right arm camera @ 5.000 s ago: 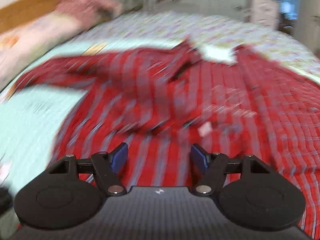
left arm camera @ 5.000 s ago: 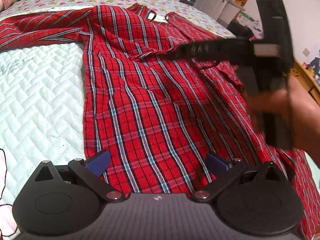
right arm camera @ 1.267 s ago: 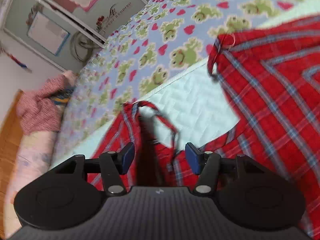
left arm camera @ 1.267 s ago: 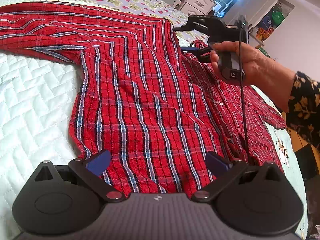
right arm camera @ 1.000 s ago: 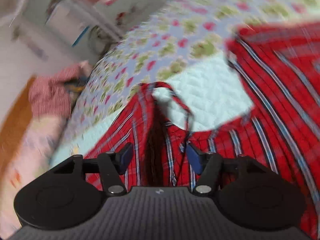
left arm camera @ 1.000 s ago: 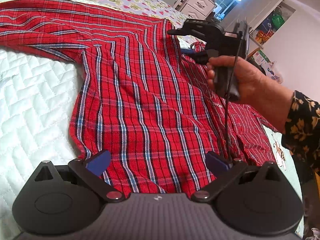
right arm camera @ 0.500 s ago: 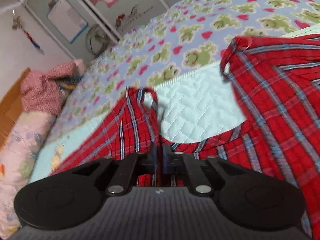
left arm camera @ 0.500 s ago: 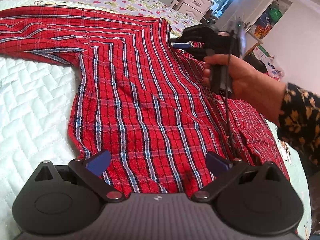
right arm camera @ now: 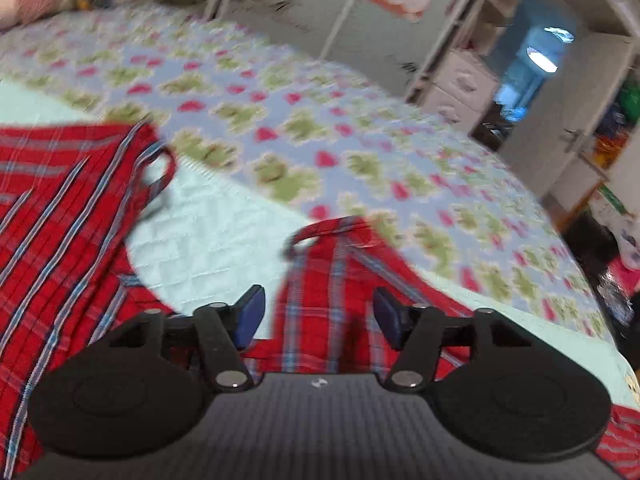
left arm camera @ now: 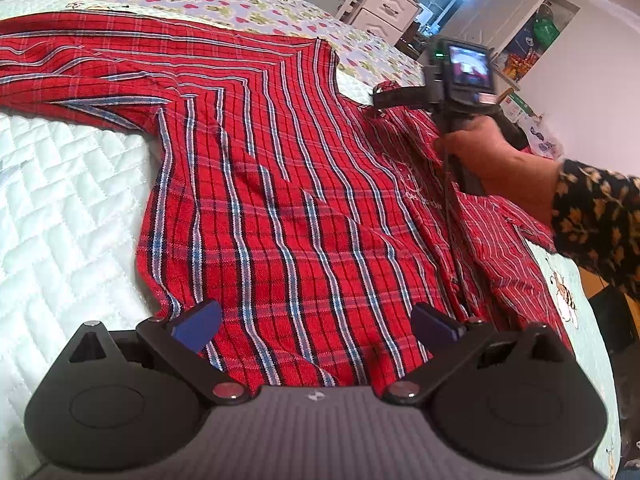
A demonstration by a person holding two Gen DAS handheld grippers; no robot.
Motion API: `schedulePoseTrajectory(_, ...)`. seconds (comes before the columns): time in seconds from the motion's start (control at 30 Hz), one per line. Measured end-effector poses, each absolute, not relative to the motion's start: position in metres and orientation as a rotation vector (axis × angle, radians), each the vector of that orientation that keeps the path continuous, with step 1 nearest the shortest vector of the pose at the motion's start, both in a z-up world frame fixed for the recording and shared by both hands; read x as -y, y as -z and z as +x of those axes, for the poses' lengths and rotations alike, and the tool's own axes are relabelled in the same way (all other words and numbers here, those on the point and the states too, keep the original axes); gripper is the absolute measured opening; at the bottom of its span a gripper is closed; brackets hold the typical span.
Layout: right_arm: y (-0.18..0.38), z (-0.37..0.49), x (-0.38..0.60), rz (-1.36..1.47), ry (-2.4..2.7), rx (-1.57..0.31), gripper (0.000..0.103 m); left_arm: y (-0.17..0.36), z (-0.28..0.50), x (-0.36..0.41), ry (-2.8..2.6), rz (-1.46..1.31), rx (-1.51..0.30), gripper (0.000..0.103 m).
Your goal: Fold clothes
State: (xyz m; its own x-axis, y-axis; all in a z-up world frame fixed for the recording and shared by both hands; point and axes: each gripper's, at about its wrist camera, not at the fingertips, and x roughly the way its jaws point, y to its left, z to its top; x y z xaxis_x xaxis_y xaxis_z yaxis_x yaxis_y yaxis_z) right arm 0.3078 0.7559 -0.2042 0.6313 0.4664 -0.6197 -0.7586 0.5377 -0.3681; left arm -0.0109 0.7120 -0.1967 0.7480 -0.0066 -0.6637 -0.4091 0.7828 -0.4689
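Fingers of right gripper (right arm camera: 318, 316) just spread, red plaid shirt (left arm camera: 304, 216) lying between.

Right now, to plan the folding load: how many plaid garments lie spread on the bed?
1. One red plaid shirt lies spread on the quilted bed, its collar end beneath the right gripper. More clothing may lie out of view.

Red shirt (left arm camera: 288, 184) checked with blue, white and black stripes. Pale mint quilt (left arm camera: 60, 216), stitched in a zigzag pattern. At twelve o'clock, lilac sheet (right arm camera: 320, 128) printed with green frogs and red hearts. Black tongs (left arm camera: 316, 326) with blue pads (left arm camera: 198, 320). At three o'clock, dark sleeve (left arm camera: 596, 216) patterned with yellow leaves. White drawers (left arm camera: 384, 10).
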Motion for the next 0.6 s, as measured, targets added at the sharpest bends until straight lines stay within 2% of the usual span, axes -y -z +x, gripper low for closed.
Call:
schedulePoseTrajectory(0.07,0.206,0.31,-0.759,-0.669,-0.774,-0.489,0.06,0.197,-0.012,-0.713,-0.228,-0.643,-0.697,0.103)
schedulePoseTrajectory(0.13,0.201,0.322,-0.75,-0.579,-0.758,-0.531,0.049,0.198,-0.013,-0.714,-0.224,-0.651,-0.691,0.103)
schedulePoseTrajectory(0.2,0.193,0.337,-0.733,-0.457,-0.738,-0.575,0.014,0.198,-0.014,-0.715,-0.221,-0.661,-0.686,0.103)
schedulePoseTrajectory(0.23,0.189,0.346,-0.722,-0.383,-0.73,-0.594,0.012,0.198,-0.015,-0.715,-0.219,-0.664,-0.684,0.103)
schedulePoseTrajectory(0.43,0.171,0.395,-0.657,0.027,-0.67,-0.708,0.012,0.199,-0.015,-0.714,-0.214,-0.651,-0.678,0.103)
schedulePoseTrajectory(0.6,0.18,0.4,-0.659,0.01,-0.691,-0.732,0.013,0.199,-0.013,-0.713,-0.217,-0.644,-0.682,0.103)
